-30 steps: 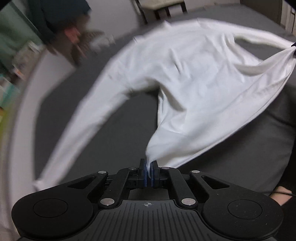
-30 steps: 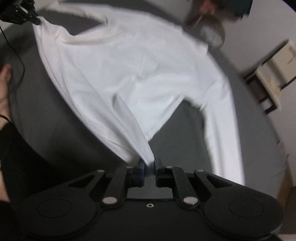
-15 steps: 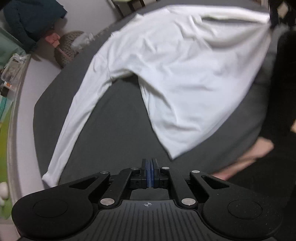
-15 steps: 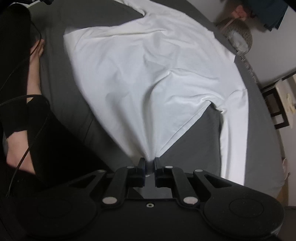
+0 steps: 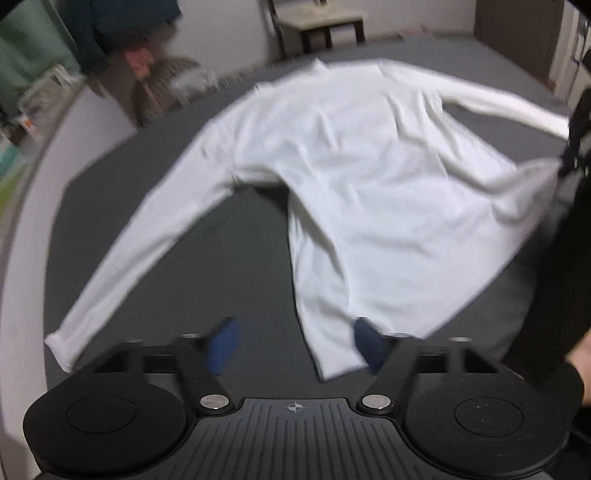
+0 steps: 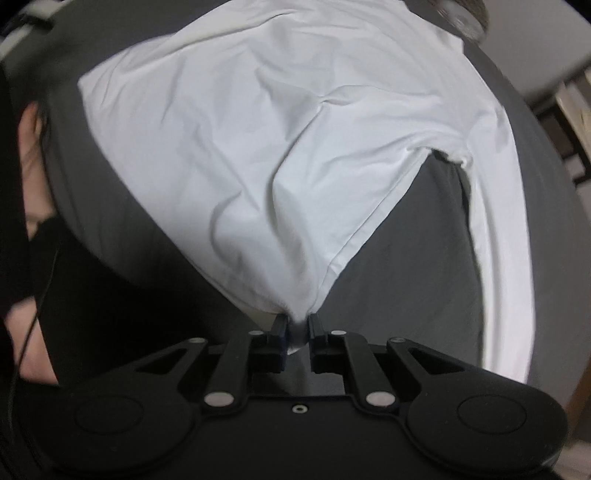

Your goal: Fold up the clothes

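A white long-sleeved cotton shirt (image 5: 369, 177) lies spread out on a dark grey bedsheet (image 5: 155, 258) that covers a wide bed, with its collar toward the far edge and its hem toward the cameras. Seen from the left wrist, one sleeve (image 5: 147, 254) stretches diagonally down toward the near left corner of the bed, its cuff lying flat on the sheet, while the other sleeve reaches away to the far right. The left gripper (image 5: 297, 345) has just been opening: its two blue-padded fingers (image 5: 221, 343) now stand wide apart, and the near left corner of the shirt's hem lies slack on the sheet between them, close against the right-hand pad but not pinched. The right gripper (image 6: 295, 330) has its black jaws drawn nearly together, pinching the other hem corner, so that the cloth gathers into a tight bunch at the fingertips and fans upward into soft creases across the body of the shirt. In the left wrist view that same gripper appears at the far right edge, with the hem pulled up to it in a peak. A dark-sleeved arm of the person (image 5: 554, 280) shows along the right side. Beyond the bed stand a small dark-legged side table (image 5: 317, 22) and a round woven basket (image 5: 166, 88) against a pale wall; both are blurred.
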A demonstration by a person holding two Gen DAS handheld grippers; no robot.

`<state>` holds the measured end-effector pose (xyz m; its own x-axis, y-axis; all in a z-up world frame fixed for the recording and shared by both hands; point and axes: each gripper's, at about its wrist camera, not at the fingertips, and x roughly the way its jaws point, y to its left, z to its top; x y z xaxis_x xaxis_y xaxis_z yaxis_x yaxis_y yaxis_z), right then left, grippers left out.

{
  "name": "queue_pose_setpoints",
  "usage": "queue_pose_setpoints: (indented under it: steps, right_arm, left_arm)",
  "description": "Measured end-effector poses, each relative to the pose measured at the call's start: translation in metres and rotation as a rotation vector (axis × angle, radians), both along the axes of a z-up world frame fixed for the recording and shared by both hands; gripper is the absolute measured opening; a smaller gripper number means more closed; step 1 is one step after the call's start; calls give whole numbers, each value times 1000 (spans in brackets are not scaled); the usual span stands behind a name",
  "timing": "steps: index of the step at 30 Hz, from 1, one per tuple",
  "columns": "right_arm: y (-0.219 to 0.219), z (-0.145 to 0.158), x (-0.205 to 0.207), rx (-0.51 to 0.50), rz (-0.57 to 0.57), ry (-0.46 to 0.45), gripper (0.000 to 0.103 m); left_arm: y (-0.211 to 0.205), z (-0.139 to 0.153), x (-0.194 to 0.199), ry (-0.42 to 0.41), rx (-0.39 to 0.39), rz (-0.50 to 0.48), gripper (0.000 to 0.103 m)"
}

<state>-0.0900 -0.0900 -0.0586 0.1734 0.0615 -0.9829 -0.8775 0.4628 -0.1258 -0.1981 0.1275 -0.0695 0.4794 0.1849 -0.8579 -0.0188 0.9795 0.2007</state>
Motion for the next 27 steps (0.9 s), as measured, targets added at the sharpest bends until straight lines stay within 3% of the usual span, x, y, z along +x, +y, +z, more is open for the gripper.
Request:
queue_pose_setpoints:
  steps: [3, 6, 11, 14, 22, 25, 27]
  right_arm:
    - [1, -9, 0, -13, -32, 10, 16]
    - [2, -10, -8, -29, -42, -5, 27]
    - [0, 18, -36, -4, -21, -87, 36]
    - [-2, 46, -53, 56, -13, -154, 46]
    - [10, 152, -101, 365, -5, -249, 47]
    - [24, 185, -118, 420, 29, -256, 48]
    - [38, 203, -130, 406, 72, -297, 51]
  left_arm:
    - [-7, 5, -2, -32, 17, 5, 76]
    - [-16, 7, -6, -50, 60, 13, 76]
    - [-27, 18, -26, -73, 97, 29, 76]
    - [-29, 30, -43, -94, 106, 47, 76]
    - [-19, 84, -85, -198, 200, 135, 76]
    - [-15, 101, -87, -217, 202, 148, 76]
    - [-14, 111, -85, -227, 200, 151, 76]
